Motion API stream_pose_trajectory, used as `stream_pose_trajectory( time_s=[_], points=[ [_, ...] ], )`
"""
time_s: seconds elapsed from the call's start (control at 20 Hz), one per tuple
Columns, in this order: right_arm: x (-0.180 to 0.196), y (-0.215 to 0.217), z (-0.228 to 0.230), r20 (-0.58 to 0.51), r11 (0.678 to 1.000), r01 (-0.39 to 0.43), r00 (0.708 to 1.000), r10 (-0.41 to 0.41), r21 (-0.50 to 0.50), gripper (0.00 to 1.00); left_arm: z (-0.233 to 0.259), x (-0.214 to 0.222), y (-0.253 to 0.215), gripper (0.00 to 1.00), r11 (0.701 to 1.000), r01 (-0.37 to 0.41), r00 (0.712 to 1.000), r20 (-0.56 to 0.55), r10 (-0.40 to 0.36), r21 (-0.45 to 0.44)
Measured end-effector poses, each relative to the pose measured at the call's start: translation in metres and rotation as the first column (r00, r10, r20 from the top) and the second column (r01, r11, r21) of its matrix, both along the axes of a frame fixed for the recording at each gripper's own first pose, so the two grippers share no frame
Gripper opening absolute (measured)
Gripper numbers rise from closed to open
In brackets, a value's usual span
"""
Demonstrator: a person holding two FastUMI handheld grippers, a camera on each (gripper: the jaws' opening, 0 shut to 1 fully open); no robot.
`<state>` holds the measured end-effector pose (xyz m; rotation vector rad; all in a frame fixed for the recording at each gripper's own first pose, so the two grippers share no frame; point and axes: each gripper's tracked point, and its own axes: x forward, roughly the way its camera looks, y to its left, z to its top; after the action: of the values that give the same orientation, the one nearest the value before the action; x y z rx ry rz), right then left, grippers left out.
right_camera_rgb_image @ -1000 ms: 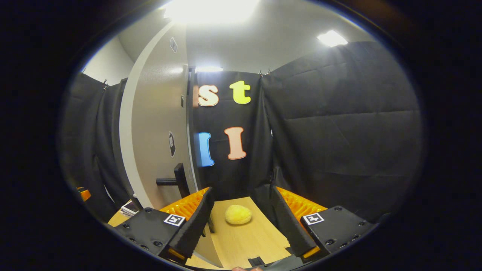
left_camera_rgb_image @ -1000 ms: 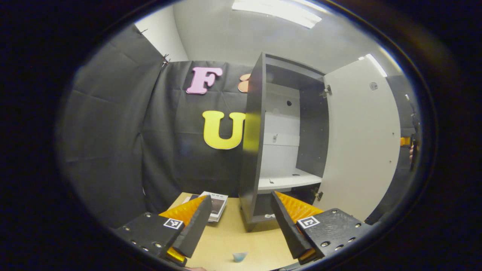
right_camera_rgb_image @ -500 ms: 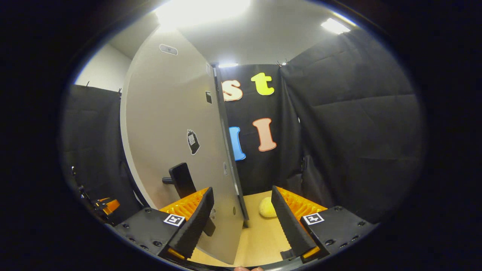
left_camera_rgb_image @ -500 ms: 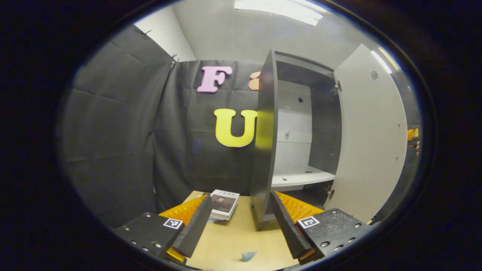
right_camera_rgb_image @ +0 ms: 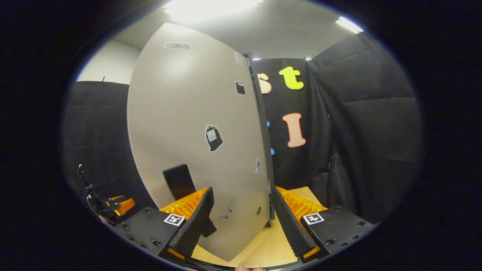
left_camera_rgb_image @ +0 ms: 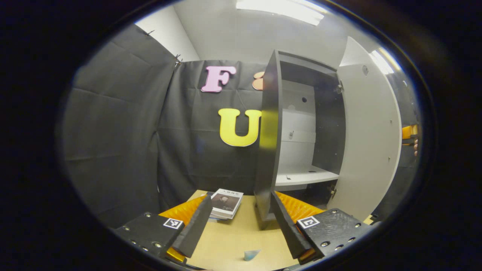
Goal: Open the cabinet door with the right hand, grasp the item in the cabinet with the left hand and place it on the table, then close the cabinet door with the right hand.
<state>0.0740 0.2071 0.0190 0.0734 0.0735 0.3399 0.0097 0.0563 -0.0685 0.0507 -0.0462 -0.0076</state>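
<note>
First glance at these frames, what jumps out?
The tall dark cabinet standing on the wooden table, its pale door swung open and the white shelf bare. In the right gripper view that door's outer face looms just ahead of the open right claw, black handle at lower left.

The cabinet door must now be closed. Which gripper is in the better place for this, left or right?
Right. The right gripper is open directly at the cabinet door, beside its handle. The left gripper hangs over the table.
</note>
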Motion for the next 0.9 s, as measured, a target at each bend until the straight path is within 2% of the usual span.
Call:
stream_pose_trajectory(
  time_s=[0.25,0.4,0.6,0.9],
  points=[
    [0.012,0.049,-0.003,-0.003,0.995,-0.097,0.995,0.097,0.019,0.98,-0.002,-0.006,0.015,0.94,0.999,-0.026,1.000,0.007,0.026,-0.020],
    [0.036,0.072,-0.003,-0.010,0.988,-0.151,0.988,0.151,0.040,0.98,-0.012,-0.008,0.027,0.94,0.998,-0.056,0.998,-0.019,0.056,-0.003],
    [0.061,0.105,0.003,-0.001,0.979,-0.205,0.979,0.205,-0.023,0.98,-0.025,-0.014,0.037,0.93,0.997,-0.075,0.996,-0.050,0.074,-0.017],
    [0.080,0.134,-0.003,-0.024,0.975,-0.218,0.976,0.217,-0.050,0.98,-0.021,-0.016,0.055,0.94,0.994,-0.106,0.992,-0.067,0.103,-0.039]
  ],
)
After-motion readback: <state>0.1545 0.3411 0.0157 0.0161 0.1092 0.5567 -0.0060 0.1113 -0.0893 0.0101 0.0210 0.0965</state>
